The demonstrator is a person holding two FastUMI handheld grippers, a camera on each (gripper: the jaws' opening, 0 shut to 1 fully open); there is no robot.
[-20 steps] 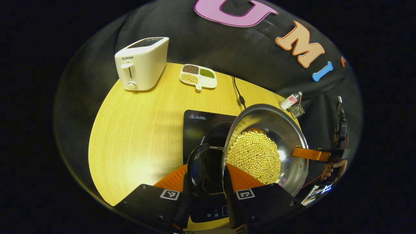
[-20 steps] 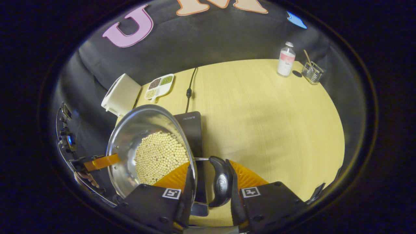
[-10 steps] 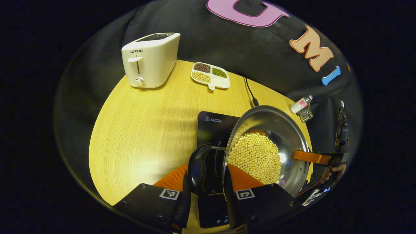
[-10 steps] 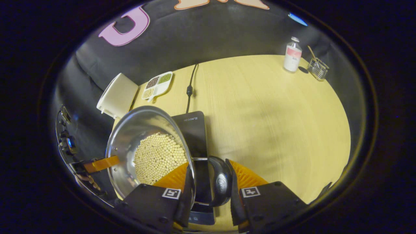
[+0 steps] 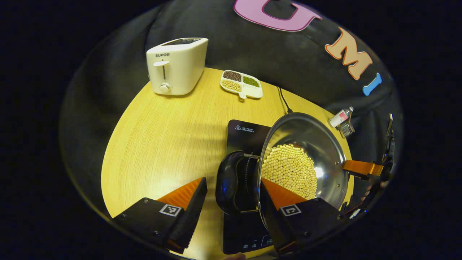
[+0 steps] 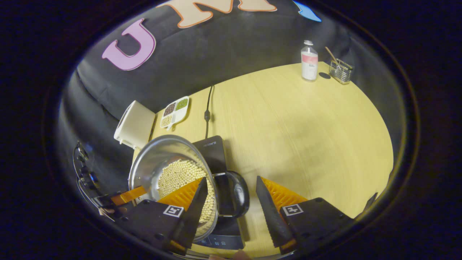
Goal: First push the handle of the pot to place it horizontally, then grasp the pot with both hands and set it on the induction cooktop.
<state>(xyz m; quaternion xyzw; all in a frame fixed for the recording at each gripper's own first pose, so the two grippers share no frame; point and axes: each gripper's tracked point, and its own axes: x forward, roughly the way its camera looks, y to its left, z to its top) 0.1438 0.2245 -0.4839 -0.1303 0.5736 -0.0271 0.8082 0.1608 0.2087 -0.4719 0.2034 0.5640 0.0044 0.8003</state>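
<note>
Both grippers have let go since a second ago, when each was clamped on a black side handle of the pot. The left gripper point(image 5: 231, 195) now has its fingers spread wide, with the left handle point(image 5: 231, 182) standing free in the gap. The right gripper point(image 6: 228, 202) is likewise parted, with the right handle point(image 6: 236, 195) loose between its fingers. The steel pot point(image 5: 317, 141), holding pale yellow beans point(image 5: 288, 169), sits on the black induction cooktop point(image 5: 245, 133), which lies on the yellow wooden surface point(image 5: 162, 144). A white toaster point(image 5: 177, 65) and a divided dish of grains point(image 5: 241, 83) stand at the far edge. In the right gripper view, a bottle point(image 6: 309, 60) and a wire holder point(image 6: 341, 70) stand at the far corner.
</note>
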